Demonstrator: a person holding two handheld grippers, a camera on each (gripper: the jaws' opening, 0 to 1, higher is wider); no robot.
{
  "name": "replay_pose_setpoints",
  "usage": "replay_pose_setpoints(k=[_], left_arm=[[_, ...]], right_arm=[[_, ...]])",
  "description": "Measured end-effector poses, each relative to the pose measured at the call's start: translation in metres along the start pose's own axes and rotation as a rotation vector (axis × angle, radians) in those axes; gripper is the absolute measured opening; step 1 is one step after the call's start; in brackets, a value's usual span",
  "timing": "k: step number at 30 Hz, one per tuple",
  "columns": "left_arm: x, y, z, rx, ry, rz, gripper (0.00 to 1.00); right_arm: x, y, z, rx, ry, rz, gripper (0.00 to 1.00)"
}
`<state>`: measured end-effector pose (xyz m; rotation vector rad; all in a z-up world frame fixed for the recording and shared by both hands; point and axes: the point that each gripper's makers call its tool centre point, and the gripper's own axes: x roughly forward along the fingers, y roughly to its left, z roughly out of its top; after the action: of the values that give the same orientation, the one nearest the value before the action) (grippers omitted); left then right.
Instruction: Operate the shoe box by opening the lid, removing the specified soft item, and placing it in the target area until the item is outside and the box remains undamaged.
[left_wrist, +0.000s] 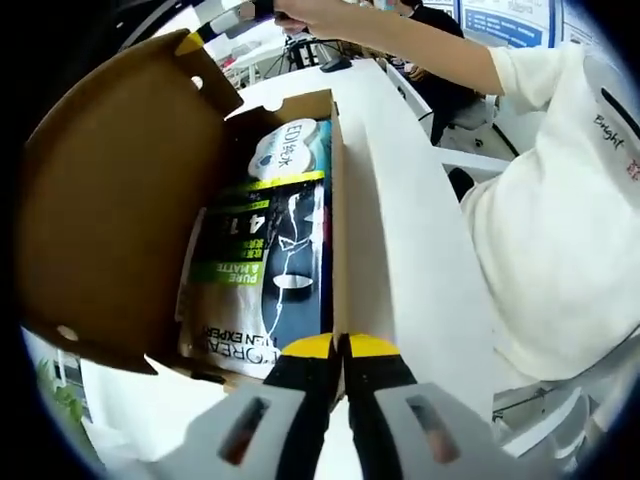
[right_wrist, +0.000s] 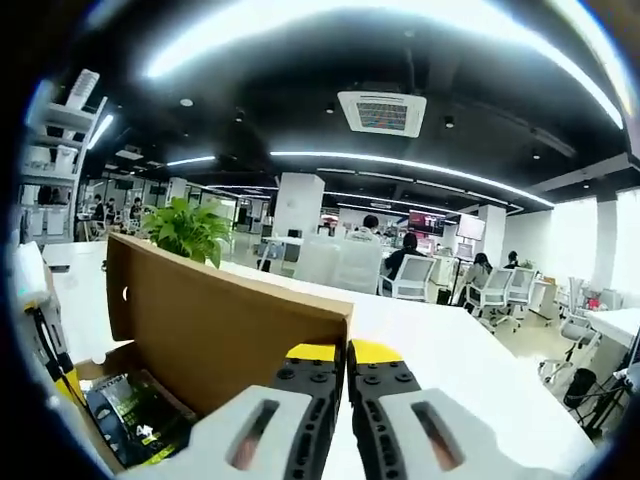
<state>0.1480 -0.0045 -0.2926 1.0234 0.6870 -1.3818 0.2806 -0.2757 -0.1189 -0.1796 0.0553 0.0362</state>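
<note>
Looking thru left gripper view, we see left gripper (left_wrist: 340, 348), jaws pressed together at shoe box (left_wrist: 120, 200) wall, lid open, soft packets (left_wrist: 262, 270) inside, right gripper view, right gripper (right_wrist: 346, 352) jaws together over lid (right_wrist: 215, 325), plant (right_wrist: 188, 230) behind.

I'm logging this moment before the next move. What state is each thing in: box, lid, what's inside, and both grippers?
shoe box: open, on the white table, intact as far as shown
lid: swung up and back
packets: lying inside the box, not yet removed
left gripper: jaws shut, at the box's near wall; whether they pinch it is unclear
right gripper: jaws shut, close to the lid's edge; contact unclear
</note>
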Motion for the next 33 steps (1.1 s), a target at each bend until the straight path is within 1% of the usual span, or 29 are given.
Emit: replay_pose_setpoints(k=[2, 5, 6, 10, 11, 12, 14, 15, 19, 22, 26, 29, 33], left_arm=[[0.000, 0.000, 0.000, 0.002, 0.007, 0.002, 0.02], [0.000, 0.001, -0.001, -0.001, 0.007, -0.004, 0.02], [0.000, 0.000, -0.001, -0.004, 0.008, -0.004, 0.02], [0.000, 0.000, -0.001, 0.000, -0.002, -0.003, 0.02], [0.000, 0.000, -0.001, -0.005, -0.008, -0.006, 0.02], [0.000, 0.000, -0.001, -0.006, -0.009, -0.007, 0.02], [0.000, 0.000, 0.000, -0.008, -0.010, -0.009, 0.02], [0.000, 0.000, 0.000, -0.007, -0.006, -0.010, 0.02], [0.000, 0.000, 0.000, 0.002, -0.001, -0.005, 0.02], [0.000, 0.000, 0.000, 0.011, -0.001, 0.002, 0.02], [0.000, 0.000, 0.000, 0.015, 0.002, 0.005, 0.02], [0.000, 0.000, 0.000, 0.014, 0.005, 0.003, 0.02], [0.000, 0.000, 0.000, 0.011, 0.000, 0.002, 0.02]], right_arm=[[0.001, 0.000, 0.000, -0.024, -0.004, -0.008, 0.00], [0.004, -0.001, 0.000, -0.013, 0.015, -0.001, 0.00], [0.005, -0.001, 0.000, -0.022, 0.020, 0.001, 0.00], [0.008, -0.001, -0.001, -0.107, 0.016, -0.016, 0.00], [0.009, 0.000, -0.001, -0.113, 0.020, -0.016, 0.00], [0.009, -0.001, -0.001, -0.108, 0.023, -0.015, 0.00], [0.011, -0.002, -0.001, -0.052, 0.039, 0.005, 0.00], [0.012, -0.003, -0.002, -0.042, 0.041, 0.011, 0.00], [0.015, -0.002, -0.002, -0.054, 0.048, 0.012, 0.00], [0.018, -0.001, -0.003, -0.102, 0.051, 0.001, 0.00], [0.021, -0.003, -0.003, -0.108, 0.062, 0.005, 0.01], [0.024, -0.003, -0.003, -0.101, 0.081, 0.008, 0.01], [0.029, -0.004, -0.005, -0.051, 0.104, 0.017, 0.00]])
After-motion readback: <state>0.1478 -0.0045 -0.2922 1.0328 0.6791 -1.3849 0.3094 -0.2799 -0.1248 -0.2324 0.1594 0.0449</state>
